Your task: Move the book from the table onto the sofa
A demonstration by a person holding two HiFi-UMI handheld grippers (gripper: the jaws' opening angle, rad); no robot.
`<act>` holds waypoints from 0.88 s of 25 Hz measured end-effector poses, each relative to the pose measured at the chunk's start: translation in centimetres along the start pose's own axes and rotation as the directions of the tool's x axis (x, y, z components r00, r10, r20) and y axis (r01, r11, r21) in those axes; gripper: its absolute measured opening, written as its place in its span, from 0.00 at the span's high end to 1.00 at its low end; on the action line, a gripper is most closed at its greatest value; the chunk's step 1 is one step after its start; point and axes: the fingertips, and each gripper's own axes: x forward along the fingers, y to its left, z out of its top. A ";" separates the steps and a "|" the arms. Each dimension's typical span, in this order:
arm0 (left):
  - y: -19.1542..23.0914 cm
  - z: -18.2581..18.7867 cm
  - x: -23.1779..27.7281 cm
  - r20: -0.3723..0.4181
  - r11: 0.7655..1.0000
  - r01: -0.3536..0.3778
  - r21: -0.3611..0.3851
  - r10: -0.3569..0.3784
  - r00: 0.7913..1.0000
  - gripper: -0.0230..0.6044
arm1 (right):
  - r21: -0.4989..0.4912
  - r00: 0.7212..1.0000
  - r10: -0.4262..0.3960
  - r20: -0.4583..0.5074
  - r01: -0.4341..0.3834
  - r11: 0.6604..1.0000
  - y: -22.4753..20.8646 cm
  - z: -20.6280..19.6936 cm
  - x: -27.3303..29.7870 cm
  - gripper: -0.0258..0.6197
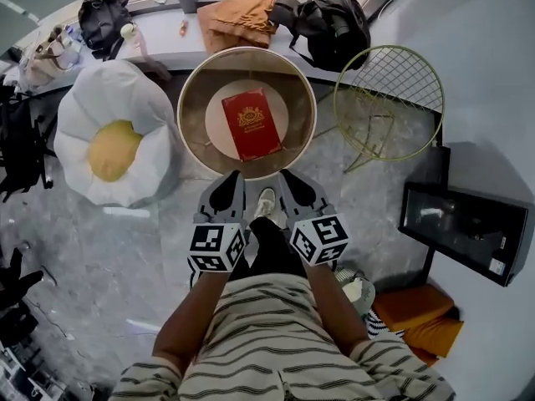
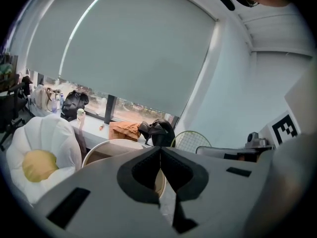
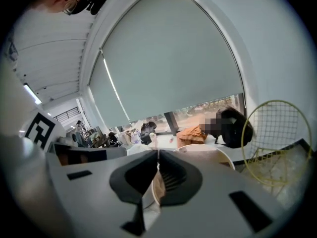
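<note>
Red book (image 1: 251,124) lies flat on the table (image 1: 194,90); left gripper (image 1: 233,180) and right gripper (image 1: 289,179) (both squeezed shut) could knock it off.

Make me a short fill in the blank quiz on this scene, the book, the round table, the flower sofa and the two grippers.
1. The book lying on the round table has a ____ cover.
2. The left gripper and the right gripper both hold nothing, and their jaws are ____.
3. The white flower-shaped sofa has a ____ centre.
4. In the head view, the sofa stands to the ____ of the round table.

Missing words: red; shut; yellow; left.
</note>
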 end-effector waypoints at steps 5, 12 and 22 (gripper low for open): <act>2.3 -2.4 3.7 -0.042 0.997 -0.045 -0.055 0.043 0.998 0.96 | 0.037 0.998 -0.005 -0.059 0.007 0.999 -3.5 -2.2 3.4 0.94; 6.1 -8.1 7.2 -0.116 0.987 -0.075 -0.140 0.059 0.991 0.95 | 0.097 0.990 -0.046 -0.133 0.059 0.993 -7.0 -7.6 7.7 0.94; 11.1 -13.0 12.8 -0.191 0.967 -0.099 -0.236 0.053 0.980 0.89 | 0.155 0.980 -0.062 -0.188 0.092 0.984 -9.5 -12.3 13.8 0.85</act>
